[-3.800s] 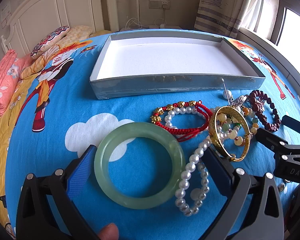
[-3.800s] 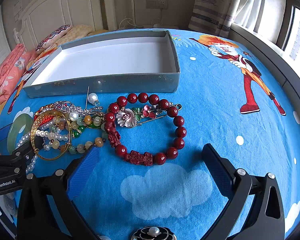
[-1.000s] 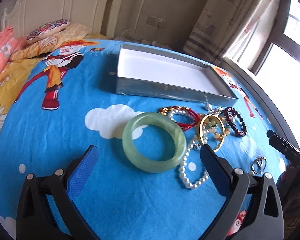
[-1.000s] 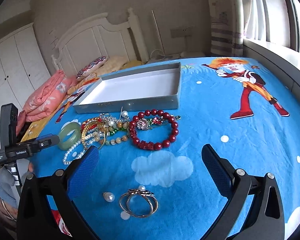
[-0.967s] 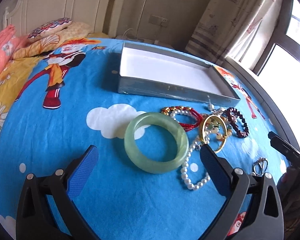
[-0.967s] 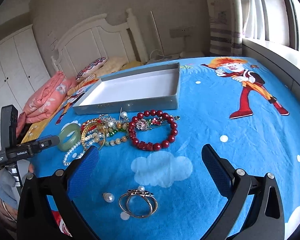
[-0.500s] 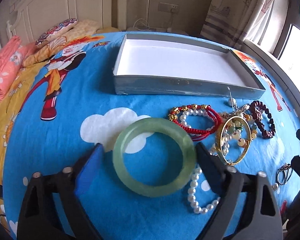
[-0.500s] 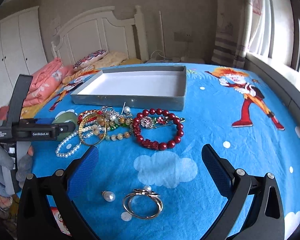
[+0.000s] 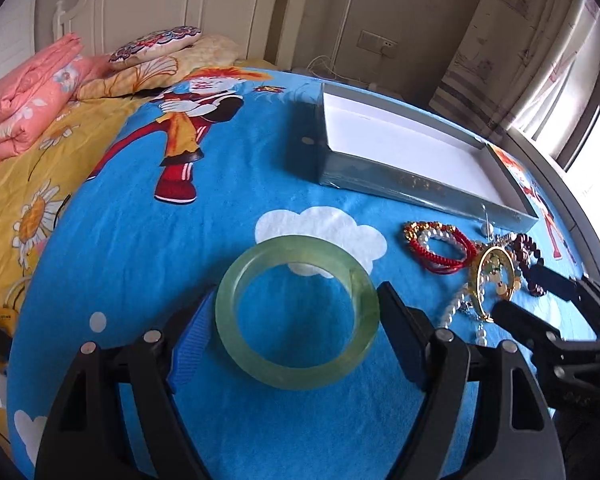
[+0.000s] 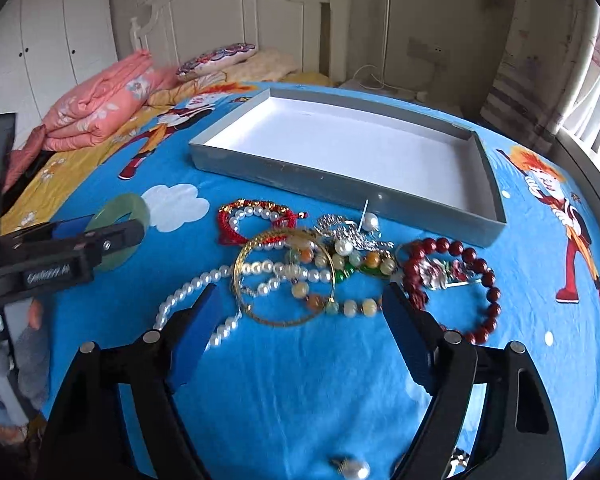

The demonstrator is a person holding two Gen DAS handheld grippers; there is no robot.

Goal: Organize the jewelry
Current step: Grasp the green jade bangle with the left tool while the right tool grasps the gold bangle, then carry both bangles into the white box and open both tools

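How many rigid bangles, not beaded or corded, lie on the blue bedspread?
2. The pale green jade bangle sits between the left gripper's fingers, apart from the pile. The thin gold metal bangle lies over beads in the tangled pile before the grey tray. Others may be hidden.

From my right wrist view, a pearl earring (image 10: 355, 469) sits at the bottom edge, blurred and cut off. Green bangle (image 10: 121, 216) is half hidden behind the left gripper (image 10: 70, 250). Left view: right gripper (image 9: 540, 312) covers part of the red bead bracelet (image 9: 530, 248).
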